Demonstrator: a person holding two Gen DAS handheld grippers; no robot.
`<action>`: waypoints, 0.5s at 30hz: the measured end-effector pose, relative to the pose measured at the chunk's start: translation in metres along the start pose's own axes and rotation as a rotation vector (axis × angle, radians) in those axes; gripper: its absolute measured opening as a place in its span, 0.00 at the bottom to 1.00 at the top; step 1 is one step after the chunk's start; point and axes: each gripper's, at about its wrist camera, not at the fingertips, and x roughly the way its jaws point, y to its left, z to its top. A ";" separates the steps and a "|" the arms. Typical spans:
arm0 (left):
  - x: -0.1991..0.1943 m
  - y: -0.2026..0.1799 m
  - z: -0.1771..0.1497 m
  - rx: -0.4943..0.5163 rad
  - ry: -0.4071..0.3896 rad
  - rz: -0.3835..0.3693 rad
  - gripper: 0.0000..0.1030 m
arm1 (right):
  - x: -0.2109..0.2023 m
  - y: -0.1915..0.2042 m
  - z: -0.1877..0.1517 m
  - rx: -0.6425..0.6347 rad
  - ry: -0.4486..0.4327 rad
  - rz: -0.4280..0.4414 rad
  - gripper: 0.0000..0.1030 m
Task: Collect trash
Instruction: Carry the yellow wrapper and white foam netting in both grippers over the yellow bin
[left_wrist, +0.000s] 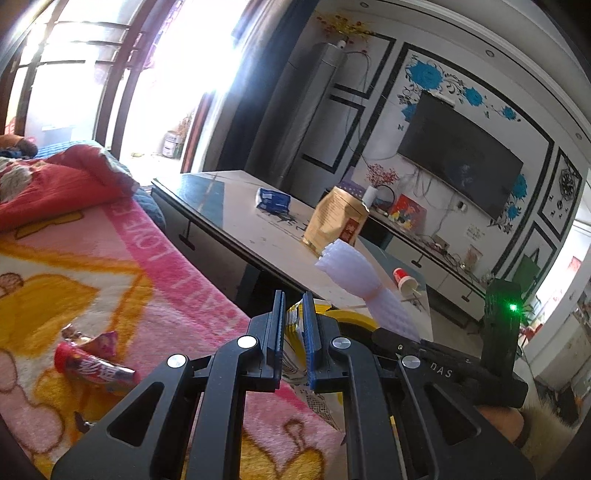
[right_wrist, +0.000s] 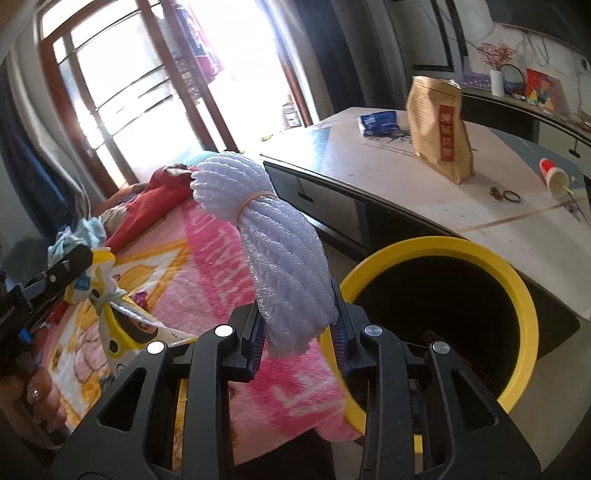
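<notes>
My left gripper (left_wrist: 294, 325) is shut on a yellow and white snack bag (left_wrist: 295, 350), which also shows at the left of the right wrist view (right_wrist: 110, 306). My right gripper (right_wrist: 297, 317) is shut on a white foam net bundle (right_wrist: 273, 243) tied with a rubber band; it also shows in the left wrist view (left_wrist: 354, 284). A yellow-rimmed trash bin (right_wrist: 524, 295) stands just right of the right gripper, its inside dark. A red candy wrapper (left_wrist: 92, 365) lies on the pink blanket (left_wrist: 177, 280).
A low table (right_wrist: 369, 173) holds a blue packet (right_wrist: 378, 123), a standing brown paper bag (right_wrist: 439, 129), a tipped red and white paper cup (right_wrist: 554, 175) and a thin stick. A red quilt (left_wrist: 59, 184) lies at the sofa's far end. A TV hangs on the wall (left_wrist: 461, 155).
</notes>
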 end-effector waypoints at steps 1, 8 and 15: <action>0.003 -0.003 0.000 0.006 0.004 -0.004 0.09 | -0.001 -0.003 0.000 0.008 0.000 -0.005 0.23; 0.017 -0.020 -0.003 0.039 0.027 -0.028 0.09 | -0.004 -0.024 -0.006 0.054 0.000 -0.031 0.23; 0.033 -0.036 -0.006 0.074 0.043 -0.053 0.09 | -0.010 -0.047 -0.008 0.106 -0.014 -0.056 0.23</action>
